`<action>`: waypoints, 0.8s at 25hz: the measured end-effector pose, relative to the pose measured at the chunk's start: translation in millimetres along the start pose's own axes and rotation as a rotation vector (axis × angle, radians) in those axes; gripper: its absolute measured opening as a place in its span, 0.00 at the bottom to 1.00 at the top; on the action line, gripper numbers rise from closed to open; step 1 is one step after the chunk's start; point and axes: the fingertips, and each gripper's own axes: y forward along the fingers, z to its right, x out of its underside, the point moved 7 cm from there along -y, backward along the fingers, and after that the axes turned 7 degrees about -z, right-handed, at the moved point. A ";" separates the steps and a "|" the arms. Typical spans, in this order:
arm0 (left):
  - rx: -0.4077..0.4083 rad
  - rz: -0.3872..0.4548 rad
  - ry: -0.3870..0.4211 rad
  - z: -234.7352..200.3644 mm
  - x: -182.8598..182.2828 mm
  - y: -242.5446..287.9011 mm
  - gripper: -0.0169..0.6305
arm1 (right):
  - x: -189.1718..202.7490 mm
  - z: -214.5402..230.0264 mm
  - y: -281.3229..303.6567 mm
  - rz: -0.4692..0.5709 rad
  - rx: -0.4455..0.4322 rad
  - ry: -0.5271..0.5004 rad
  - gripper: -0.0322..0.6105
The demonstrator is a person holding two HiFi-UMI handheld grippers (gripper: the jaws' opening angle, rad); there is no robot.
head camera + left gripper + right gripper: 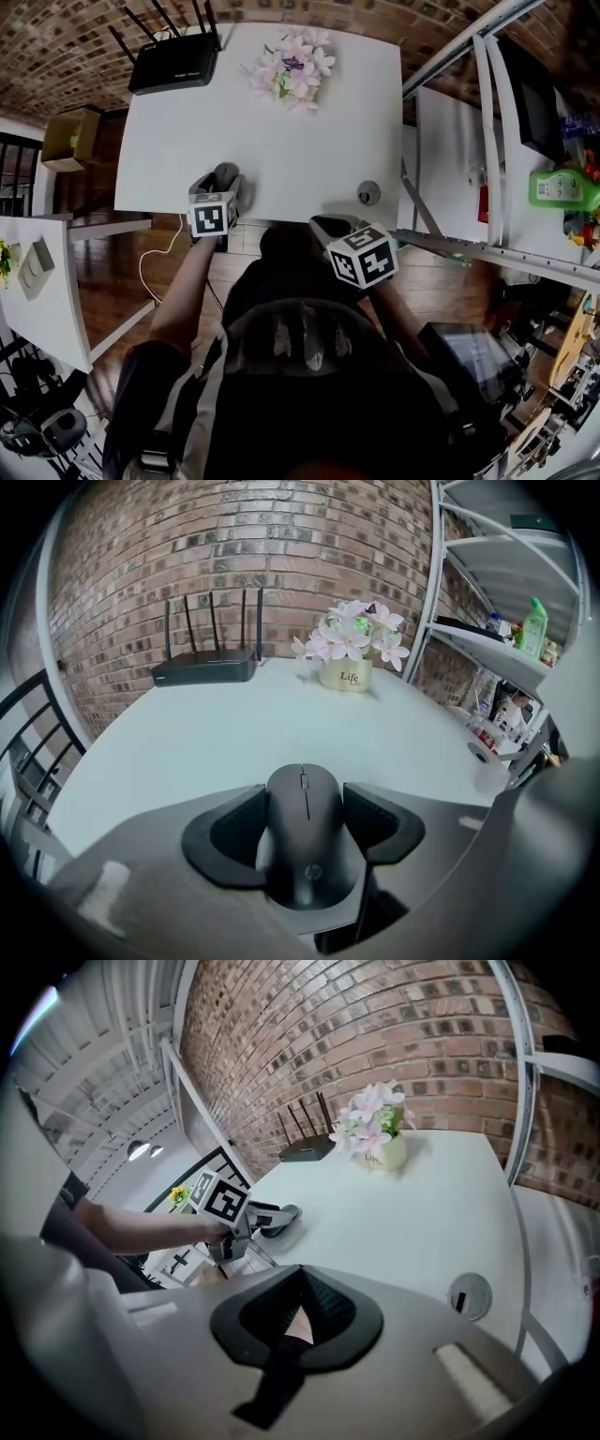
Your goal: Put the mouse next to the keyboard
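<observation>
You had the mouse (305, 841) pinched lengthwise in your left gripper (223, 183), nose aimed at the flower pot (345, 675) well ahead across the table (187, 752), router (206, 667) left of that pot, right gripper (300, 1307) pressed together on nothing, and no keyboard showed anywhere.

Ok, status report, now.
Left gripper shut on mouse, at table's near edge. Right gripper shut, empty. No keyboard in view; router, flowers far side.

Brick wall (281, 546), white table (272, 141), wood floor (112, 272).
</observation>
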 end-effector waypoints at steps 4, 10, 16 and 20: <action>0.035 0.014 0.045 -0.3 -4.6 -0.9 0.44 | -0.2 -18.4 4.8 -0.023 -0.007 -0.021 0.06; 0.070 0.007 0.080 3.7 -3.1 0.6 0.44 | 3.8 -8.6 -1.8 -0.034 0.051 0.030 0.06; 0.047 -0.001 0.073 3.2 -3.7 1.2 0.44 | -0.6 -1.1 -3.9 -0.035 0.037 -0.011 0.06; 0.013 -0.006 0.046 5.6 -3.2 0.9 0.44 | 4.2 16.3 -16.7 -0.031 0.023 -0.015 0.06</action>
